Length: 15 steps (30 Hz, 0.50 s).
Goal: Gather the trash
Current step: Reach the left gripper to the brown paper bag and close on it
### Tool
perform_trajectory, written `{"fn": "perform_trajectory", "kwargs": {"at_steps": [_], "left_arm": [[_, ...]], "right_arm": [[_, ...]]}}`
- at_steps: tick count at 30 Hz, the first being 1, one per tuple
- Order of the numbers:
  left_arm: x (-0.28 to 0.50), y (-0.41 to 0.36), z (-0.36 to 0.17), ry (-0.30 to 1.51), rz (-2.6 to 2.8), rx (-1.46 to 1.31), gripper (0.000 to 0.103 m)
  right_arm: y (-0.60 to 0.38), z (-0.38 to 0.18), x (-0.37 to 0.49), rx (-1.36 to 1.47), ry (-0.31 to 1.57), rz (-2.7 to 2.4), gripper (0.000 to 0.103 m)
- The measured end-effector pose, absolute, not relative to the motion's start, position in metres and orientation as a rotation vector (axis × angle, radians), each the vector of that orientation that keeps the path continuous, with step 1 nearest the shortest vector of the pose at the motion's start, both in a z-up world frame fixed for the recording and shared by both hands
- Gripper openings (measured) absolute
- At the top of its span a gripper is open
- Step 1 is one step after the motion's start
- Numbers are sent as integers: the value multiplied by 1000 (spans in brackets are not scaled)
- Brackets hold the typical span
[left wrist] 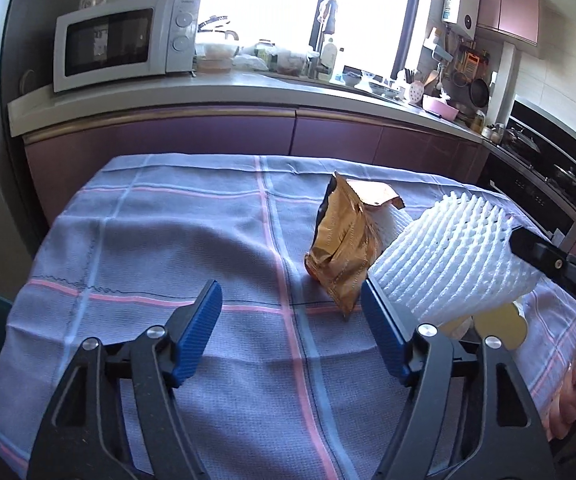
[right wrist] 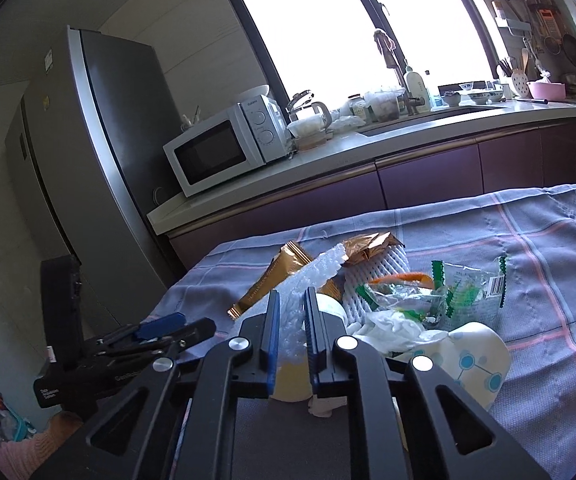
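Foam netting [right wrist: 312, 276], white and ribbed, sits pinched between the pads of my right gripper [right wrist: 291, 304], lifted off the tablecloth [right wrist: 536, 248] above the trash pile. My right arm reaches in from the table's right side, angled toward the fridge [right wrist: 99, 140]. My left gripper [left wrist: 292, 298] hovers low over the cloth with its jaws spread wide, holding nothing. A gold snack bag [left wrist: 344, 240] stands just beyond its right finger, beside the netting.
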State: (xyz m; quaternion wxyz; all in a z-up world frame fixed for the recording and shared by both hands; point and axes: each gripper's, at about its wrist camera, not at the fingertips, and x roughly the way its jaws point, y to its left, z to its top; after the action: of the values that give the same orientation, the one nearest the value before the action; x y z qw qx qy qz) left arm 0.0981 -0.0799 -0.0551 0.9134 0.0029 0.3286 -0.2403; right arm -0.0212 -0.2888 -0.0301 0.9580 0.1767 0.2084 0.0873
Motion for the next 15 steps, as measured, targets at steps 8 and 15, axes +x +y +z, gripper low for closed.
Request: {"fn": "perform_trajectory", "kwargs": {"at_steps": [8, 15], "left_arm": [[138, -106, -76, 798, -602, -53, 48], [165, -125, -93, 885, -653, -100, 9]], "right_arm": [[-310, -13, -27, 381, 355, 157, 10], [-319, -13, -23, 394, 355, 146, 10]]}}
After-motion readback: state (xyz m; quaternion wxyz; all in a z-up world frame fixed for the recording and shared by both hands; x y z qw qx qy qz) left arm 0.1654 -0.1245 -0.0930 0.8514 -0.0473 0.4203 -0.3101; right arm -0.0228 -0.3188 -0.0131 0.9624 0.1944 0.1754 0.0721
